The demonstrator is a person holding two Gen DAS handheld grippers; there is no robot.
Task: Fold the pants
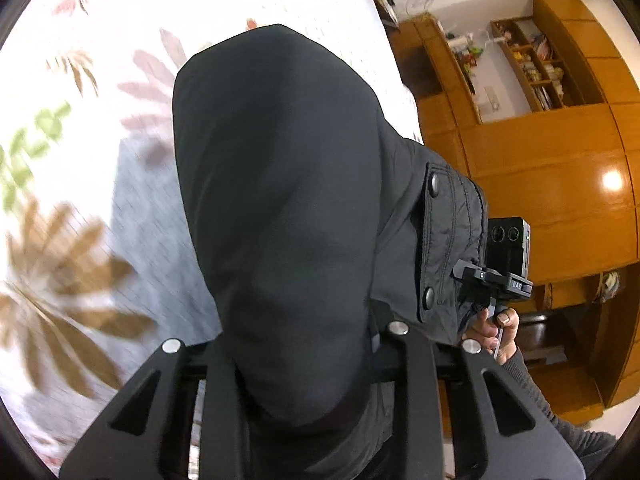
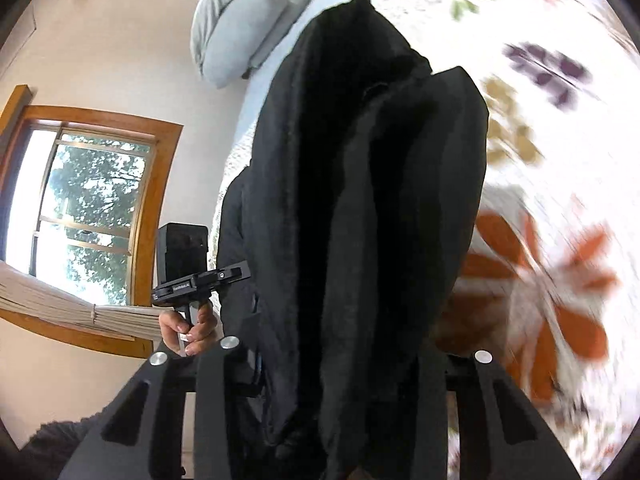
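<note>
Black pants (image 1: 280, 208) hang from my left gripper (image 1: 312, 364), which is shut on the cloth, held up above the floral bed sheet (image 1: 100, 160). In the right wrist view the same pants (image 2: 360, 220) hang in thick folds from my right gripper (image 2: 352, 380), also shut on the cloth. Each view shows the other gripper beside the pants: the right one in the left wrist view (image 1: 496, 276) and the left one in the right wrist view (image 2: 192, 280). The fingertips are hidden by fabric.
The bed carries a white sheet with leaf prints (image 2: 560, 200) and a grey pillow (image 2: 236, 28) at its head. A wooden wardrobe and shelves (image 1: 540, 128) stand past the bed's edge. A window (image 2: 92, 208) is on the other side.
</note>
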